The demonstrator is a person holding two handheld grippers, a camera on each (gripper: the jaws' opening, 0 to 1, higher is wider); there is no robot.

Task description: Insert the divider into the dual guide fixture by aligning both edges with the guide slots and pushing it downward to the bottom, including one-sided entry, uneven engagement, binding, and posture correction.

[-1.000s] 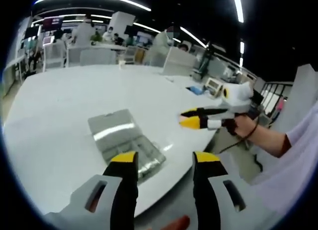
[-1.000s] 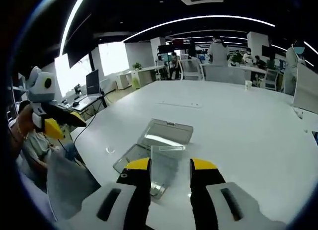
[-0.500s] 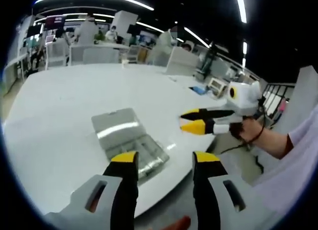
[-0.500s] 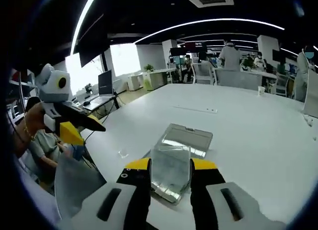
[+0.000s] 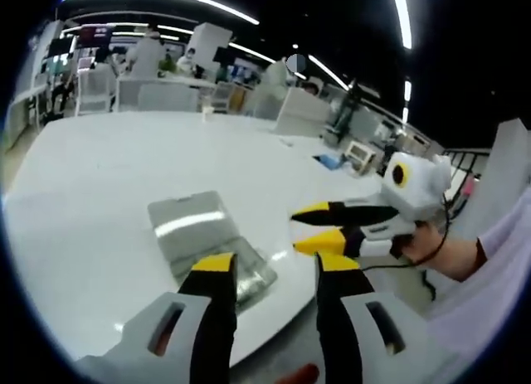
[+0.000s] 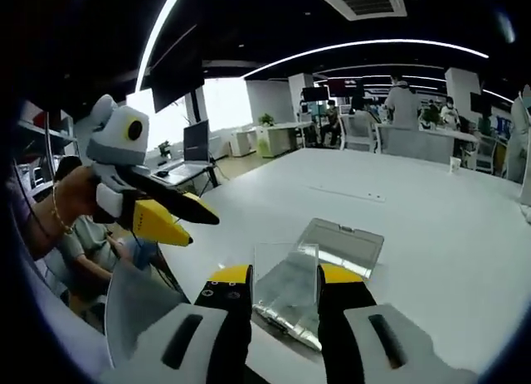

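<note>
Clear plastic divider [image 6: 286, 280], a flat rectangular sheet, is held upright between the right gripper's [image 6: 284, 278] closed jaws above the transparent guide fixture [image 5: 209, 244] on the white table [image 5: 91, 177]; left gripper [image 5: 270, 266] spread, empty.

A large white counter [image 6: 465, 235] stood in an open office, under a dark ceiling with curved light strips [image 6: 373, 46], desks, chairs and a bright window [image 6: 224, 102] behind.

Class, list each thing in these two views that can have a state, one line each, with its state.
Clear case: lid open, lying flat on the white table.
Divider: upright, clamped between the jaws.
Right hand-held gripper: shut on the divider.
Left hand-held gripper: open, holding nothing.
</note>
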